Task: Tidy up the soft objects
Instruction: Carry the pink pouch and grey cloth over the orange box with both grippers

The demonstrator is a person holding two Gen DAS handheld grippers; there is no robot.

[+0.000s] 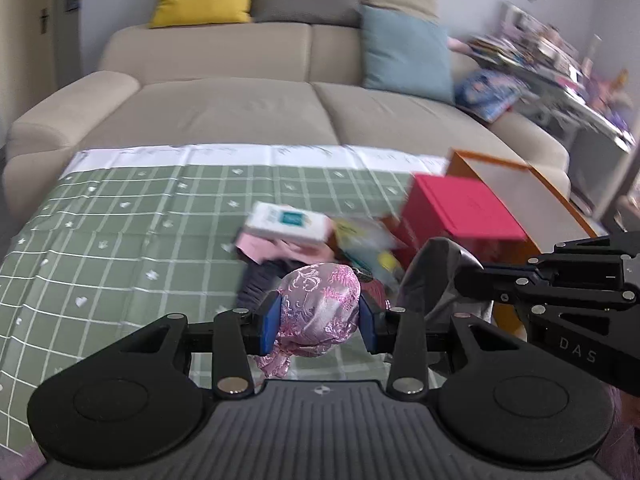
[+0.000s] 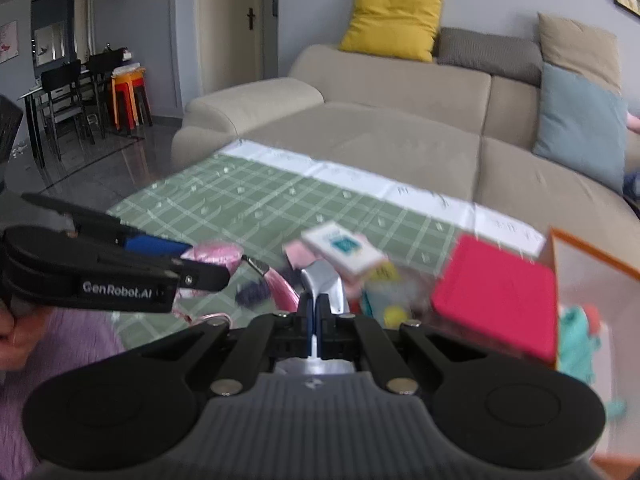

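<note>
My left gripper (image 1: 320,314) is shut on a pink brocade fabric pouch (image 1: 316,296), which bulges between the blue pads (image 1: 270,316) above the green checked tablecloth (image 1: 140,240). My right gripper (image 2: 318,307) is shut on a thin grey satin cloth (image 2: 322,278) that sticks up past its fingers. In the left wrist view the right gripper (image 1: 464,280) comes in from the right with that grey cloth (image 1: 432,272). The right wrist view shows the left gripper (image 2: 216,270) at the left with the pink pouch (image 2: 214,252). Below both lies a heap of pink and dark soft items (image 1: 264,264).
A white box (image 1: 288,222) and a red box (image 1: 464,208) rest on the heap. An orange-edged open box (image 2: 592,264) at the right holds a teal item (image 2: 576,340). A beige sofa (image 1: 240,112) with cushions stands behind the table. A purple sleeve (image 2: 72,344) is at lower left.
</note>
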